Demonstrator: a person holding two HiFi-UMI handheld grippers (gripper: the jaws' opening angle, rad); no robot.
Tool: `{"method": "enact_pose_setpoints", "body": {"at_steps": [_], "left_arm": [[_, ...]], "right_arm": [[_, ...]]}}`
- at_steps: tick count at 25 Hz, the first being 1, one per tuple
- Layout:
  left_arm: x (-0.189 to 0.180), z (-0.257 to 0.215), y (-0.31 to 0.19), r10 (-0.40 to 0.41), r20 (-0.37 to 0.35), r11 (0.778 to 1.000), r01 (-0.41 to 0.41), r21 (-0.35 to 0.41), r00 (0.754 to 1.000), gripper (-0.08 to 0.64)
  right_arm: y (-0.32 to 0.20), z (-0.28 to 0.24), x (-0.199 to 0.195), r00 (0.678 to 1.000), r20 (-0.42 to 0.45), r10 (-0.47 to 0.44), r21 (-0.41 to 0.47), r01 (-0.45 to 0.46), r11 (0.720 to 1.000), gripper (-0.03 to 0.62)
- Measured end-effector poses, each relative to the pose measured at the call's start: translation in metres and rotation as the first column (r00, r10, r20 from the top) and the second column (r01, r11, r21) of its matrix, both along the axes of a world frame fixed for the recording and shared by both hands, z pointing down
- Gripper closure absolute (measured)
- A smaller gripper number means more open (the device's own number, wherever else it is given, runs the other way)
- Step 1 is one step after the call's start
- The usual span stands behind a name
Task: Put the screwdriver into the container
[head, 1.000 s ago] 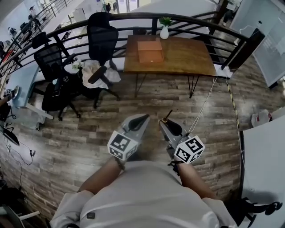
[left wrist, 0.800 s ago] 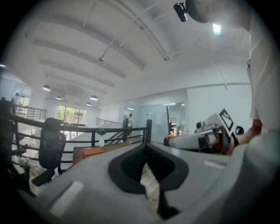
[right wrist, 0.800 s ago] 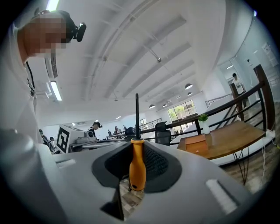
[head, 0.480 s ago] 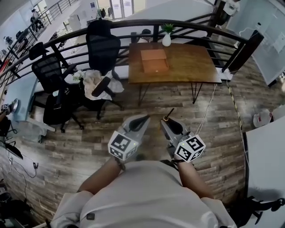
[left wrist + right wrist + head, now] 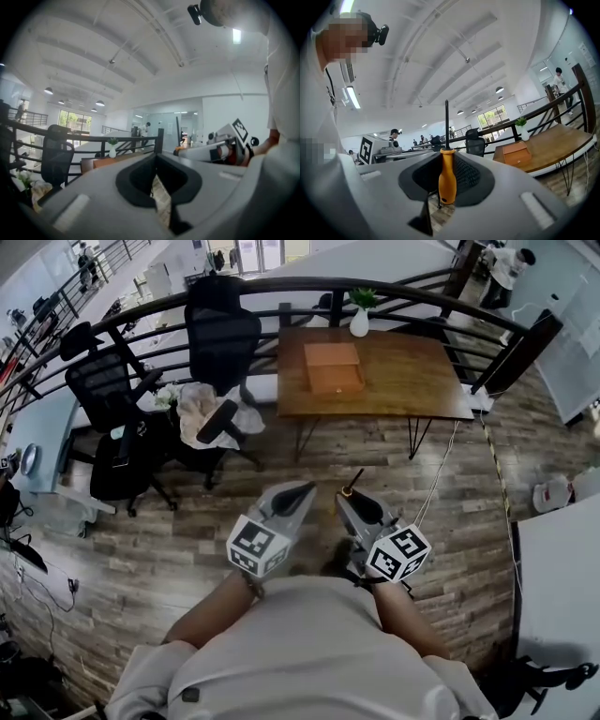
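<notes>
– Two grippers are held out in front of the person. Which one has the screwdriver?
– It is the right gripper (image 5: 345,499). Its jaws are clamped on the orange handle of the screwdriver (image 5: 446,176), and the thin dark shaft sticks out past the jaw tips, pointing away from the person.
– And the left gripper (image 5: 306,487)?
– Its jaws are together and nothing is between them. It is just beside the right one, above the wooden floor (image 5: 169,549).
– Where is the box?
– The brown box (image 5: 333,367) stands on the wooden table (image 5: 412,371), next to the black railing (image 5: 281,285). It is well apart from both grippers, so the screwdriver is far from it, in the air between the person and the table.
– Is something else on the table?
– Yes, a white vase (image 5: 359,322) with a green plant is at the far edge, near the box but not touching it.
</notes>
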State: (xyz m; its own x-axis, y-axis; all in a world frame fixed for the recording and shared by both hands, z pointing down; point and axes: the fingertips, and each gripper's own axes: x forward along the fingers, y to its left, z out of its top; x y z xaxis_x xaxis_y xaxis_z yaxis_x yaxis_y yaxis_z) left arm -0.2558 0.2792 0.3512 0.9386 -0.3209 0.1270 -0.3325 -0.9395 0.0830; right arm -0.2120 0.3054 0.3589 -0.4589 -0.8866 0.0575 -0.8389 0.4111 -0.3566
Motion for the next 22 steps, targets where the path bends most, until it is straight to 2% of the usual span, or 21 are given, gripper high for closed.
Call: {"method": "enact_pose_setpoints", "body": {"at_steps": [12,17,22], "left_arm": [[0.01,0.007,-0.027,-0.029,0.001,0.999,0.029,-0.023,1.0,0.557],[0.031,0.011,-0.039,-0.035,0.008,0.999,0.035,-0.026,0.999,0.557],[0.068,0.011,-0.051,-0.018,0.012,1.0,0.018,-0.012,1.0,0.557]], "right_arm": [[-0.03,0.006,0.015,1.0,0.008,-0.02,-0.004,0.02,1.0,0.511],[-0.042,0.009,0.038,1.0,0.017,-0.019,-0.007,0.019,1.0,0.511],[-0.053,0.013,0.073,1.0,0.022,-0.014,-0.003,0.015,1.0,0.511]]}}
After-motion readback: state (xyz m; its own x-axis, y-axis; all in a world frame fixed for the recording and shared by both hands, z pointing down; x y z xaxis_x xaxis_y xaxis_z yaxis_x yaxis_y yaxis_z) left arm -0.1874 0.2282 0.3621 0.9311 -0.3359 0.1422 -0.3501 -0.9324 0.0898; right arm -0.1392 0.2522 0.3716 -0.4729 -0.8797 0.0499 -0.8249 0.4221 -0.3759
